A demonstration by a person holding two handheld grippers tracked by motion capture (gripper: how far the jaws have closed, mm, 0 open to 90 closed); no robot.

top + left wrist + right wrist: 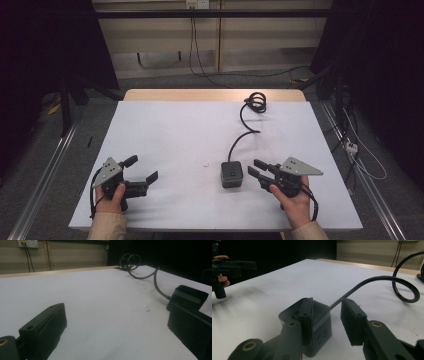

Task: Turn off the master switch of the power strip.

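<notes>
A small black box point(231, 175) lies on the white table point(190, 130), near the front and right of centre. Its black cable point(240, 137) runs back to a coil point(256, 101) near the far edge. My right gripper point(253, 167) is open just right of the box, jaws pointing left at it. In the right gripper view the box point(320, 315) sits partly behind my left-hand jaw, one corner between the jaws of the gripper point(327, 303). My left gripper point(144, 168) is open at the front left, holding nothing. In its view the gripper point(117, 311) gapes wide, the box point(190, 297) beyond its right-hand jaw.
A wooden strip point(215, 95) borders the table's far edge. Metal rails point(45, 175) run along the floor on both sides, with loose cables point(360, 155) on the right. In the right gripper view, the other gripper point(234, 266) and the hand holding it show at far left.
</notes>
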